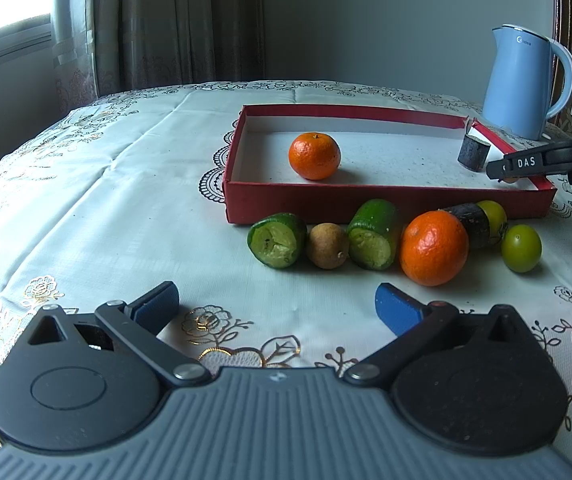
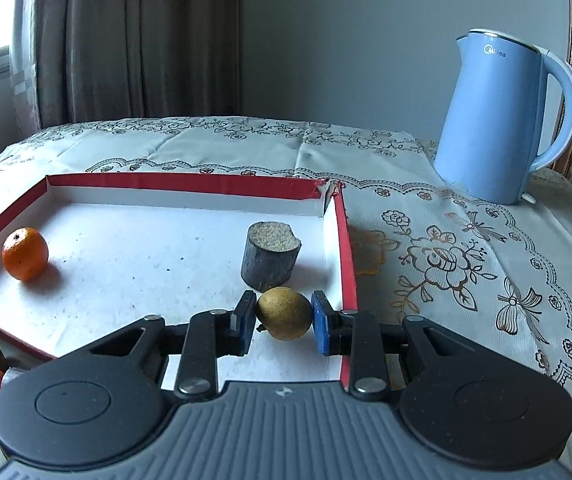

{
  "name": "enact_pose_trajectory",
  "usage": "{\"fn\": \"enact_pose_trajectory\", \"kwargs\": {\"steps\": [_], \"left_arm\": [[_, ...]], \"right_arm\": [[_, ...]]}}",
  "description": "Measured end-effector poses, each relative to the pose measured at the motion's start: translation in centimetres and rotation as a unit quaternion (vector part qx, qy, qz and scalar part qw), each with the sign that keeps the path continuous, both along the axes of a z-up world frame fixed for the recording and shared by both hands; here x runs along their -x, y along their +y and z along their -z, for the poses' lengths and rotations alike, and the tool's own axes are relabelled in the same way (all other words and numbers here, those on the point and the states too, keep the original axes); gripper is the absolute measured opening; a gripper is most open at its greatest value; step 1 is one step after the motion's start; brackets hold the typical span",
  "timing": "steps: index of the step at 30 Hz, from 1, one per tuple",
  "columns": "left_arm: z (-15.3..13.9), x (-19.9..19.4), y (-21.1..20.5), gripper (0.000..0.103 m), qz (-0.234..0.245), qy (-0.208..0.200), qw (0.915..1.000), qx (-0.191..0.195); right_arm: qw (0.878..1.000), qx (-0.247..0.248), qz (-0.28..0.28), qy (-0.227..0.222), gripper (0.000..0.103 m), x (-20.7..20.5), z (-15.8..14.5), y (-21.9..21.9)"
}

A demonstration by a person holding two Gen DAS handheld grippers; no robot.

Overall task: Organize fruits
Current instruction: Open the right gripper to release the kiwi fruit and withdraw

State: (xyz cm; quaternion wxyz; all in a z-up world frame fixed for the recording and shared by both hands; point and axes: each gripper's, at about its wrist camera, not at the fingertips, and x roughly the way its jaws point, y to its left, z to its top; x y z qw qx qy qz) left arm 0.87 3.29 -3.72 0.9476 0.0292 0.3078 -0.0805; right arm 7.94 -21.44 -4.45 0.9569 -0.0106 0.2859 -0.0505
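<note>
A red box [image 1: 366,200] with a white floor holds an orange [image 1: 314,156] and a dark sugarcane piece [image 1: 474,152]. In front of it lie two cucumber pieces [image 1: 277,240] [image 1: 372,234], a brown longan [image 1: 327,246], a second orange [image 1: 434,248], another dark cane piece [image 1: 470,220] and two green fruits [image 1: 521,248]. My left gripper [image 1: 275,308] is open and empty, short of this row. My right gripper [image 2: 283,320] is shut on a brown longan [image 2: 283,318] over the box's right end [image 2: 348,256], just before the cane piece [image 2: 269,258].
A blue electric kettle [image 1: 526,80] [image 2: 502,120] stands behind the box's right corner. The table has a white embroidered cloth [image 1: 125,200]. A curtain and a window are at the back left. The box's far right corner is torn.
</note>
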Motion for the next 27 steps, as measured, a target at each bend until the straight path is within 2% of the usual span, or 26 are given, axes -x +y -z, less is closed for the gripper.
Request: {"fn": "enact_pose_trajectory", "kwargs": {"steps": [10,14,16,17,21,22,24,27], "left_arm": [[0.0,0.0,0.0,0.103,0.0,0.0,1.0,-0.001],[0.1,-0.1,0.0,0.103,0.0,0.0,1.0,-0.001],[0.1,0.0,0.0,0.103,0.0,0.0,1.0,-0.001],[0.1,0.0,0.0,0.103,0.0,0.0,1.0,-0.001],[0.1,-0.1,0.0,0.103,0.0,0.0,1.0,-0.001],[0.1,-0.1,0.0,0.103,0.0,0.0,1.0,0.0],[0.1,-0.1,0.0,0.103,0.0,0.0,1.0,-0.001],[0.1,-0.1,0.0,0.103,0.0,0.0,1.0,-0.001]], "right_arm": [[1.0,0.013,-0.005,0.012,0.029,-0.8,0.5,0.4],[1.0,0.006,0.001,0.001,0.029,-0.3,0.1,0.2],[1.0,-0.006,0.006,-0.005,0.034,0.6,-0.3,-0.3],[1.0,-0.013,0.007,-0.008,0.04,1.1,-0.5,-0.5],[0.999,-0.035,-0.002,-0.028,0.041,4.5,-1.4,-1.0],[0.999,-0.034,-0.004,-0.033,0.043,5.5,-1.5,-0.9],[0.999,-0.022,0.001,-0.036,0.055,7.2,-1.5,-0.5],[0.999,-0.021,0.008,-0.05,0.056,9.2,-1.0,-0.6]]}}
